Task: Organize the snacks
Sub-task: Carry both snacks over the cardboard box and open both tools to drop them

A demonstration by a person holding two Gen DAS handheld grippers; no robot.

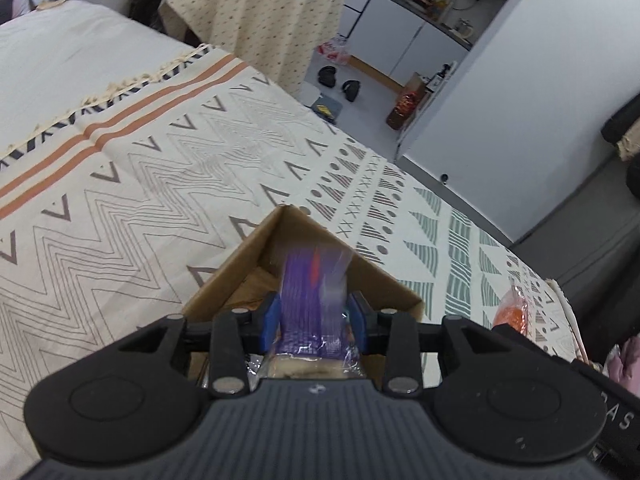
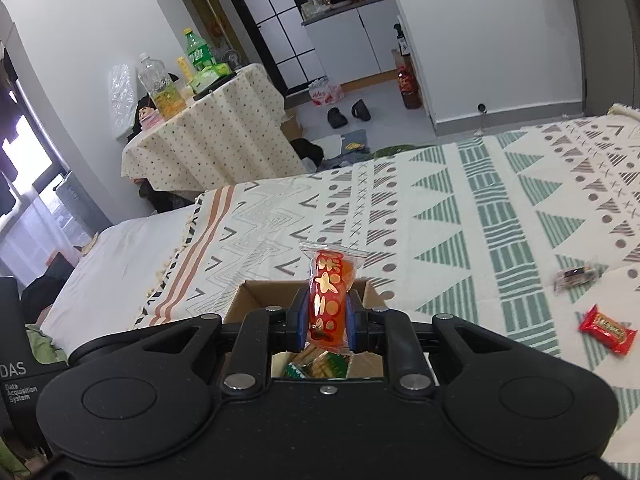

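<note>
My left gripper (image 1: 314, 318) is shut on a purple snack packet (image 1: 312, 292) and holds it over the open cardboard box (image 1: 240, 264) on the patterned bedspread. My right gripper (image 2: 323, 322) is shut on an orange-red snack packet (image 2: 329, 296) with gold print, held above the same cardboard box (image 2: 248, 300). A green-and-tan biscuit packet (image 2: 316, 364) lies inside the box. A red candy packet (image 2: 608, 330) and a dark wrapped snack (image 2: 576, 276) lie on the bedspread to the right. The orange packet also shows at the right of the left wrist view (image 1: 512, 308).
The bedspread (image 2: 460, 208) covers a bed, with a plain white sheet (image 1: 60, 52) beyond its fringe. A small table with a dotted cloth (image 2: 208, 140) holds bottles. Slippers (image 2: 348, 114) and bags lie on the floor past the bed edge.
</note>
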